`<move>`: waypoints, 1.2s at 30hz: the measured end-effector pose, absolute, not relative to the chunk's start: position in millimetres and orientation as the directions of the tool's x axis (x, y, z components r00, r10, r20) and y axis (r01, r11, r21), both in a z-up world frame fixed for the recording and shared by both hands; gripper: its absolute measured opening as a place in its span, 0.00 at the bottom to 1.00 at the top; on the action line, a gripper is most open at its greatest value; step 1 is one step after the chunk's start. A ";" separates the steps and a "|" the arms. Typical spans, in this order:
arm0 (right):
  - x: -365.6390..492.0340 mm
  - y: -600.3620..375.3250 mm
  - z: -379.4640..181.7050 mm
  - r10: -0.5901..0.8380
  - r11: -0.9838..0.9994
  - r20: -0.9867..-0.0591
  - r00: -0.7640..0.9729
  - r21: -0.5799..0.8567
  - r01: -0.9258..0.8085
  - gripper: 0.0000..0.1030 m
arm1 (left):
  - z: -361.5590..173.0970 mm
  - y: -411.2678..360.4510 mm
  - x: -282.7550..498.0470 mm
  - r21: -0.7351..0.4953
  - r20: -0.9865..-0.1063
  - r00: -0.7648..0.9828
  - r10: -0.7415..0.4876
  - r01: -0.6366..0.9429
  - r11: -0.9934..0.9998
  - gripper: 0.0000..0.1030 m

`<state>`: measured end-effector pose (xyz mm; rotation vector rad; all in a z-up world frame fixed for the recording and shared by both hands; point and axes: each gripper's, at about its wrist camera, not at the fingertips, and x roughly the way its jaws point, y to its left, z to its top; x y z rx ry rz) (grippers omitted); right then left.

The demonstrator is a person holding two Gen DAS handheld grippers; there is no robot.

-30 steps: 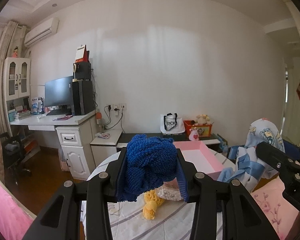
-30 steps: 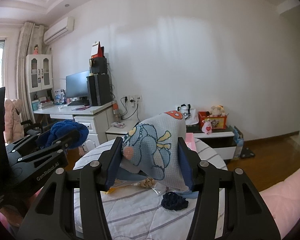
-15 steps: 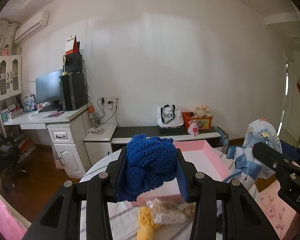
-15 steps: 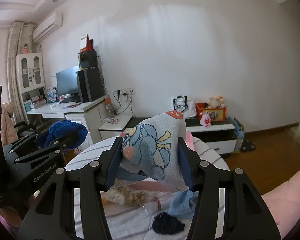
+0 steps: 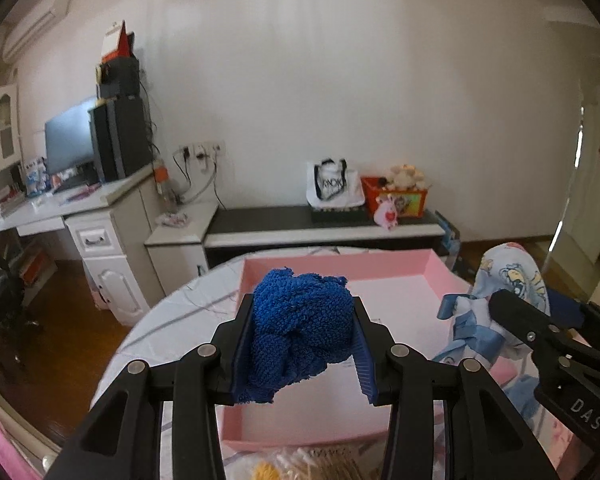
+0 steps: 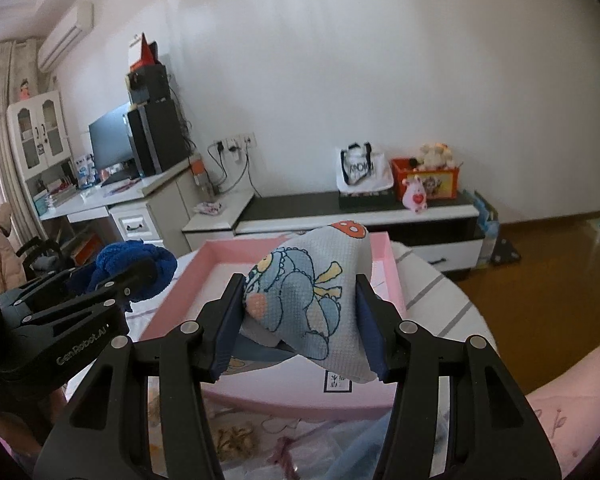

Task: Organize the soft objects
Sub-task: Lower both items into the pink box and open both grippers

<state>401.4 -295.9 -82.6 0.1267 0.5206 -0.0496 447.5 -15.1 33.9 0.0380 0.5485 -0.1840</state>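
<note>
So the pink box sits on the table right ahead of and below both loads. The left gripper is pinching a blue terry cloth over its near-left part, and the right gripper is clamping a cartoon-print cloth over the near-right. Looks like both just need to drop straight down, neither obviously closer.

My two wrist cameras look forward and downward along their tongs, close above the shallow pink rectangular tray, which both views share.

Left hand-held gripper and right hand-held gripper, side by side, each clamped on cloth.
</note>
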 end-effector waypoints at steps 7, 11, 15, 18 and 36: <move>427.6 -310.8 -103.8 -0.006 0.986 -0.546 0.837 0.138 0.097 0.49 | 26.2 -40.6 545.3 0.013 -0.601 0.786 -0.147 0.193 0.981 0.44; 431.2 -321.8 -106.9 0.006 0.979 -0.549 0.836 0.174 0.107 0.67 | 22.9 -52.0 588.5 0.019 -0.626 0.767 -0.136 0.189 0.982 0.67; 432.5 -325.3 -107.7 -0.008 0.978 -0.545 0.838 0.169 0.120 0.84 | 18.4 -57.1 613.4 0.017 -0.638 0.761 -0.116 0.165 0.986 0.80; 434.4 -324.4 -109.8 0.007 0.978 -0.561 0.828 0.176 0.111 0.84 | 17.0 -60.0 626.2 0.028 -0.635 0.767 -0.091 0.140 0.990 0.82; 417.3 -308.5 -97.1 -0.023 0.985 -0.554 0.832 0.131 0.114 0.84 | -16.9 -25.6 530.8 0.013 -0.616 0.783 -0.090 0.125 0.992 0.90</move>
